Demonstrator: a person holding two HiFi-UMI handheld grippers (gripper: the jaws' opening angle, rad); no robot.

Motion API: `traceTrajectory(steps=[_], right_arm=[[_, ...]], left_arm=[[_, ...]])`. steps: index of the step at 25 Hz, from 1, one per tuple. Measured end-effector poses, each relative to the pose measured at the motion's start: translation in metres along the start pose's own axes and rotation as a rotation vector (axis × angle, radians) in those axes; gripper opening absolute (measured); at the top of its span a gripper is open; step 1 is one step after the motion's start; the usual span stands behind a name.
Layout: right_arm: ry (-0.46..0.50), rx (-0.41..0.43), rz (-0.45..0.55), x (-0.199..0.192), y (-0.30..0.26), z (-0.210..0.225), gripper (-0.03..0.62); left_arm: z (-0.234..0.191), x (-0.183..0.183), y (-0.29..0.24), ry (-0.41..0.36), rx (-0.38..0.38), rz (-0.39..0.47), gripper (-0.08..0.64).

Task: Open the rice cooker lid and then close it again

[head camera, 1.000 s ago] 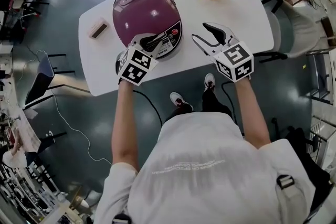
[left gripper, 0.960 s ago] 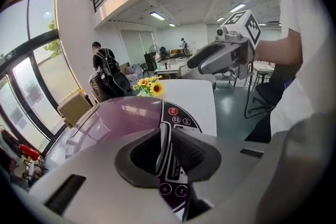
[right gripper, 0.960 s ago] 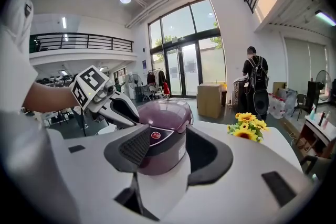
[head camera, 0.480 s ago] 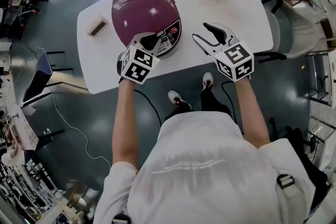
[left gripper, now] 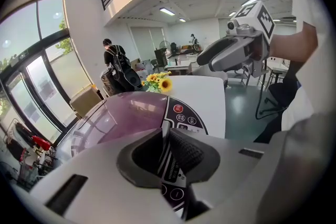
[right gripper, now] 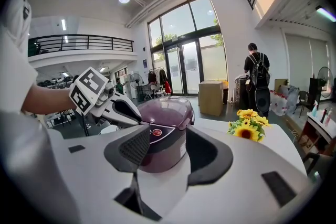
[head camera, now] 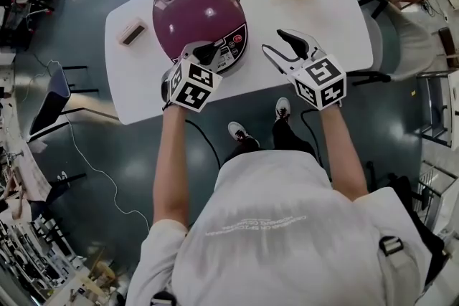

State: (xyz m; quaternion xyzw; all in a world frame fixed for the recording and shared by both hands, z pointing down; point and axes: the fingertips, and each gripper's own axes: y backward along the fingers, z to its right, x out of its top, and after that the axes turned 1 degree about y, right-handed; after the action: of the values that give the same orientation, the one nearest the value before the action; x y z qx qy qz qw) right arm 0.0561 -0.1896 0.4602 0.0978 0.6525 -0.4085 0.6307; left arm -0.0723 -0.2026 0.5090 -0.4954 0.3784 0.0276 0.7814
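Purple domed rice cooker [head camera: 197, 11], lid down on the white desk [head camera: 337, 18], lies straight ahead of the left hand-held gripper [head camera: 208, 51] — jaws nearly pressed together at its front; right hand-held gripper [head camera: 274, 41] spread, empty, farther off

White short-sleeve tee [head camera: 280, 226], faint print across back; dark trousers [head camera: 287, 140], white/red sneakers [head camera: 240, 132]. Left gripper [head camera: 209, 51] & right gripper [head camera: 272, 41]: white shells, black-lined jaws, b/w marker cubes [head camera: 192, 86].

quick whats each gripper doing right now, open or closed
Left gripper: fingers closed, nothing visibly held.
Right gripper: open, empty.
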Motion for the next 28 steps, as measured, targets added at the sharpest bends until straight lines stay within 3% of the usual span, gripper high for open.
traceTrajectory(steps=[6,28], right_arm=[[0.000,0.011,-0.007,-0.003,0.000,0.000,0.230],[0.030,0.018,0.018,0.012,0.003,0.015,0.230]], left_arm=[[0.002,0.000,-0.002,-0.034,0.019,-0.034,0.054],[0.004,0.001,-0.007,-0.001,0.020,-0.059,0.054]])
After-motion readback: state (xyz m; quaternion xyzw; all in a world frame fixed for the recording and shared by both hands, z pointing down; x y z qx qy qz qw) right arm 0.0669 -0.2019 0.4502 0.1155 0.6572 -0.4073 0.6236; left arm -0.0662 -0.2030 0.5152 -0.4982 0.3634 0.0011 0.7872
